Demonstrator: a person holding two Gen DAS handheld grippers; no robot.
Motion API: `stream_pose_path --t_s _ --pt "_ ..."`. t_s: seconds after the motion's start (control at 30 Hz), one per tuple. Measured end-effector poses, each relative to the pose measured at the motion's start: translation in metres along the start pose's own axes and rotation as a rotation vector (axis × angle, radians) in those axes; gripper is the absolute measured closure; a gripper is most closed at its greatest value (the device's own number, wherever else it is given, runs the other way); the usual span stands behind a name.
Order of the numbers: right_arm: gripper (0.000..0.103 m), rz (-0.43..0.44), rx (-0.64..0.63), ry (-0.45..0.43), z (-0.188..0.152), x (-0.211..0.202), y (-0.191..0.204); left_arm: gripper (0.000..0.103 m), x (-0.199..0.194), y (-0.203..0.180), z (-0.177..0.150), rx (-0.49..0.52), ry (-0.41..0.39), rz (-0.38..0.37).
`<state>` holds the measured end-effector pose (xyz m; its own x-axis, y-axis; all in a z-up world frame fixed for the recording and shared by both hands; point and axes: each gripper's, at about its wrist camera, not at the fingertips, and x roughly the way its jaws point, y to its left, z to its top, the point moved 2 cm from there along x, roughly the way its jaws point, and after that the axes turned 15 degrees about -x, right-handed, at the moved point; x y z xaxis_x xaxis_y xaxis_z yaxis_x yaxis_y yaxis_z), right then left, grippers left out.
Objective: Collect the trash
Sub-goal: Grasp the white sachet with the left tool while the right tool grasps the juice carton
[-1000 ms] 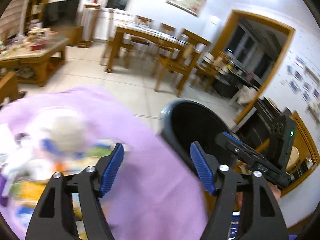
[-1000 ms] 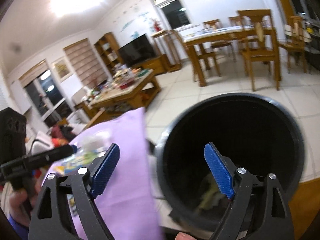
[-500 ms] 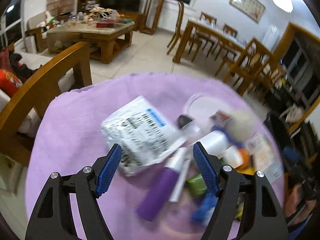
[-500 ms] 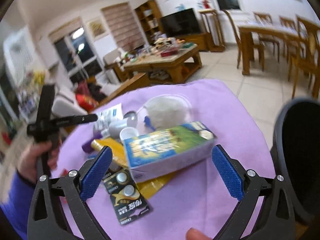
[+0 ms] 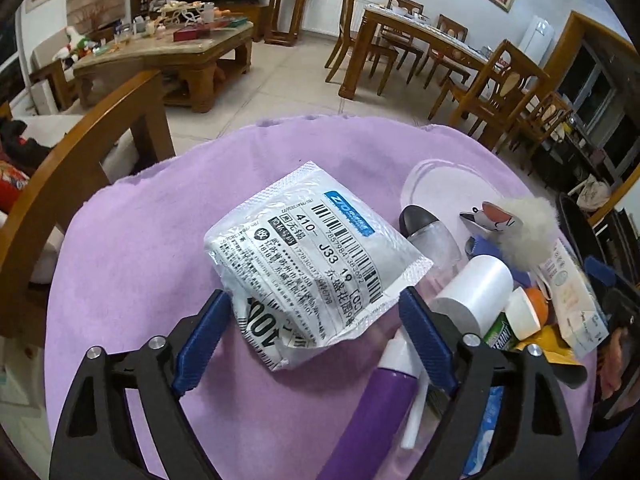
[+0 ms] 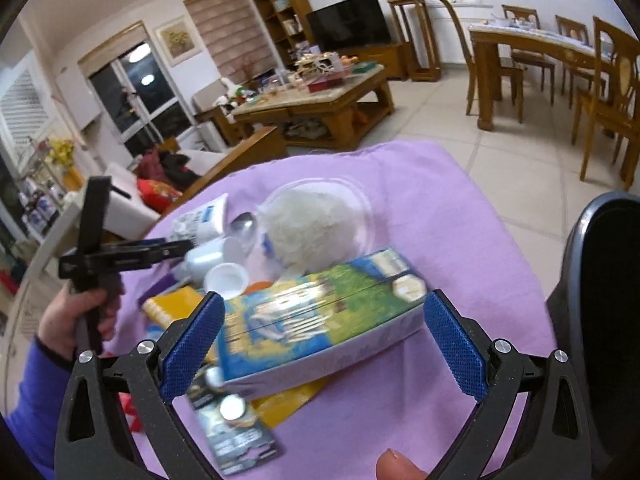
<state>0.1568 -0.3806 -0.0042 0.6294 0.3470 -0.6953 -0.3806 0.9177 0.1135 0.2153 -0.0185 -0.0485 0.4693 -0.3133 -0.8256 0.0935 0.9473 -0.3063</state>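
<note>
Trash is piled on a purple cloth point(image 5: 160, 240). A white plastic mail pouch point(image 5: 312, 256) with barcodes lies between the blue fingers of my left gripper point(image 5: 312, 340). Its jaws are opening and the pads stand just off the pouch's edges. Beside it lie a purple tube point(image 5: 380, 412), a white cap point(image 5: 476, 292) and a white fluff ball point(image 5: 528, 232). My right gripper point(image 6: 324, 344) is wide open, with a green and blue carton point(image 6: 320, 320) between its pads but untouched. A battery card point(image 6: 236, 420) lies under the carton's near end. The black bin point(image 6: 608, 280) stands to the right.
A wooden chair arm point(image 5: 80, 152) borders the cloth on the left. Farther off are a cluttered coffee table point(image 5: 168, 52) and a dining table with chairs point(image 5: 420, 40). A hand in a blue sleeve point(image 6: 76, 316) holds the left gripper point(image 6: 168, 246) over the pile.
Both views swung from the black bin back to the trash pile. The left gripper came down over the white pouch and its jaws widened. The right gripper closed in on the carton.
</note>
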Motion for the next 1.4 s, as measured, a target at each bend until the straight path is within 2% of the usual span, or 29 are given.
stream_pose_path --t_s 0.1,0.2,0.33,0.4,0.43,0.47,0.63,0.73,0.8,0.87,0.93,1.0,1.07,1.13,1.17,1.27,1.3,1.4 --pt "0.005 0.047 0.092 -0.014 0.003 -0.001 -0.019 0.014 0.002 -0.006 0.000 0.012 -0.005 0.016" --pt "0.005 0.081 0.167 0.023 0.002 0.006 -0.036 0.013 0.006 -0.009 0.002 0.016 -0.011 0.032" --pt "0.005 0.146 0.175 0.072 -0.001 0.016 -0.038 0.014 0.009 -0.019 0.002 0.032 -0.026 0.062" --pt "0.005 0.182 0.167 0.090 -0.003 0.021 -0.031 0.023 0.010 -0.023 -0.001 0.049 -0.044 0.077" --pt "0.005 0.200 0.166 0.088 -0.004 0.022 -0.029 0.036 0.009 -0.026 -0.002 0.065 -0.063 0.098" --pt "0.005 0.216 0.161 0.081 -0.004 0.021 -0.026 0.042 0.009 -0.026 -0.002 0.069 -0.069 0.103" --pt "0.005 0.238 0.128 0.071 0.001 0.023 -0.012 0.055 0.005 -0.022 0.000 0.040 -0.077 0.053" --pt "0.019 0.232 0.108 0.058 0.005 0.021 -0.003 0.060 0.002 -0.019 0.000 0.011 -0.077 0.003" --pt "0.036 0.227 0.108 0.047 0.006 0.016 0.000 0.060 -0.001 -0.018 -0.002 -0.002 -0.073 -0.028" --pt "0.047 0.246 0.106 0.035 0.007 0.010 0.003 0.061 -0.005 -0.018 -0.003 -0.006 -0.076 -0.048" --pt "0.048 0.279 0.096 0.023 0.011 0.008 0.012 0.061 -0.011 -0.019 -0.004 -0.014 -0.079 -0.072" --pt "0.048 0.312 0.088 0.019 0.013 0.005 0.018 0.061 -0.016 -0.021 -0.006 -0.017 -0.087 -0.084" --pt "0.047 0.302 0.075 0.030 0.015 0.003 0.023 0.061 -0.023 -0.023 -0.009 -0.019 -0.105 -0.097" --pt "0.024 0.271 0.084 0.037 0.016 -0.001 0.022 0.061 -0.032 -0.025 -0.012 -0.027 -0.128 -0.111" --pt "0.008 0.267 0.103 0.023 0.016 -0.007 0.022 0.061 -0.037 -0.024 -0.013 -0.029 -0.140 -0.120" --pt "0.006 0.223 0.088 0.054 0.016 -0.011 0.029 0.061 -0.056 -0.025 -0.019 -0.030 -0.174 -0.146" --pt "0.006 0.183 0.075 0.081 0.013 -0.012 0.033 0.061 -0.061 -0.025 -0.022 -0.028 -0.183 -0.153" --pt "0.006 0.137 0.040 0.166 0.002 -0.006 0.042 0.061 -0.080 -0.027 -0.029 -0.023 -0.212 -0.181"
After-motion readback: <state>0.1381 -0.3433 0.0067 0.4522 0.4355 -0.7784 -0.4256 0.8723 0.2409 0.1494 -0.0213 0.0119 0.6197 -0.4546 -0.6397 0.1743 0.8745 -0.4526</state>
